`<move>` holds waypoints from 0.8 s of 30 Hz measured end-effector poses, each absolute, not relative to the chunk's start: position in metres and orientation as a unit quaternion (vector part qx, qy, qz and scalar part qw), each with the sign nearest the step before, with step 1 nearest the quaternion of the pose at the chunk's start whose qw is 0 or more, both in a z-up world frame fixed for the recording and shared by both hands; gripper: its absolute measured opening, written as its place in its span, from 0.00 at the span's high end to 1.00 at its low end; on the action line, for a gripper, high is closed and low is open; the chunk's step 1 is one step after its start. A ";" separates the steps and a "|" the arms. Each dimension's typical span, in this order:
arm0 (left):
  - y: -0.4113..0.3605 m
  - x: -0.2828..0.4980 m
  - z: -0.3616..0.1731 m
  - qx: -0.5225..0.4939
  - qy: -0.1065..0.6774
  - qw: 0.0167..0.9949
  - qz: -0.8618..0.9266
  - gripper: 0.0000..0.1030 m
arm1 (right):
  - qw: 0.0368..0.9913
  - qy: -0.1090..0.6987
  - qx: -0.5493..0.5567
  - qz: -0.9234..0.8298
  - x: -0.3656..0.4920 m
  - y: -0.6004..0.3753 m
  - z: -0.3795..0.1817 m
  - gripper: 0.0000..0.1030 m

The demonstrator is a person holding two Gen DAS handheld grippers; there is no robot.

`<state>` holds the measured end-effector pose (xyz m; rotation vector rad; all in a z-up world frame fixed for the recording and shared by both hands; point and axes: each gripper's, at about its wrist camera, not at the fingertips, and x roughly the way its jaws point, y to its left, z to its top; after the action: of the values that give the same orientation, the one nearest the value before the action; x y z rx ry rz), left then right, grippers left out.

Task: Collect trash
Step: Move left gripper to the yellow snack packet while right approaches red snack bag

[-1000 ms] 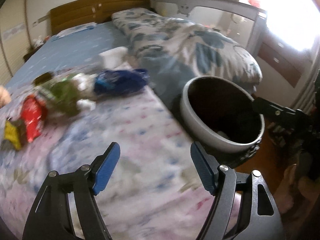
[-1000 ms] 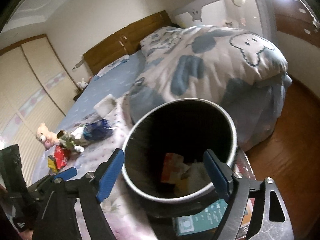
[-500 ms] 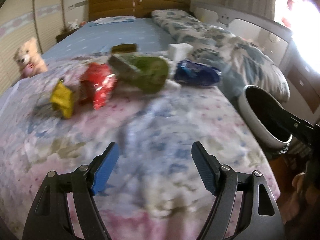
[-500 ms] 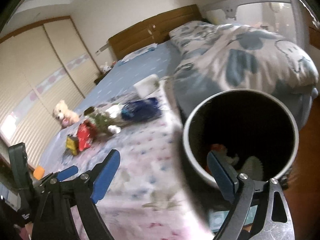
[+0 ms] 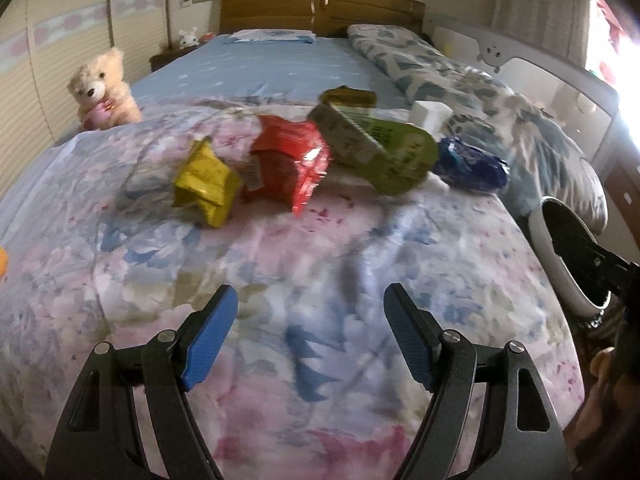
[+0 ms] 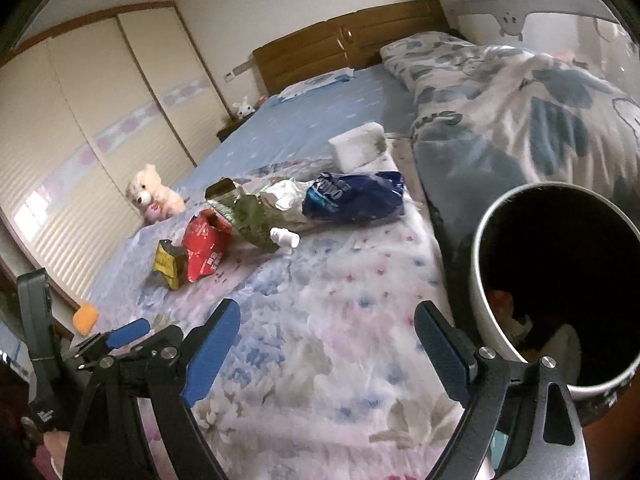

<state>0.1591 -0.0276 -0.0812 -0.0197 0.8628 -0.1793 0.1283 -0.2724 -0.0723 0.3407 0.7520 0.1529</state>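
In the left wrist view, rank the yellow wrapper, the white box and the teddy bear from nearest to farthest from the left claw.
1. Yellow wrapper, ahead of the left claw, slightly left.
2. White box, further up the bed, right.
3. Teddy bear, far left edge, about level with the box; too close to call.

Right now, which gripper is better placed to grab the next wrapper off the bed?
Left, probably. The left gripper is open, empty and faces the yellow wrapper and red wrapper. The right gripper, also open and empty, sits beside the trash bin.

Print is showing on the blue wrapper (image 6: 354,196) and green packet (image 5: 384,148), but nothing is reading clearly
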 end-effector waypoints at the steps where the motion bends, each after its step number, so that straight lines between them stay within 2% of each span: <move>1: -0.025 0.161 -0.082 -0.010 0.419 0.904 -0.083 0.25 | 0.913 0.366 0.162 0.074 0.132 -0.272 -0.072 0.13; 24: 0.052 0.238 -0.097 -0.072 0.446 0.892 -0.034 0.24 | 0.890 0.393 0.183 0.142 0.185 -0.208 -0.092 0.13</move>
<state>0.2378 0.0522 -0.0966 -0.1495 0.9248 -0.0714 0.1851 -0.2076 -0.0921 0.3794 0.8157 0.2956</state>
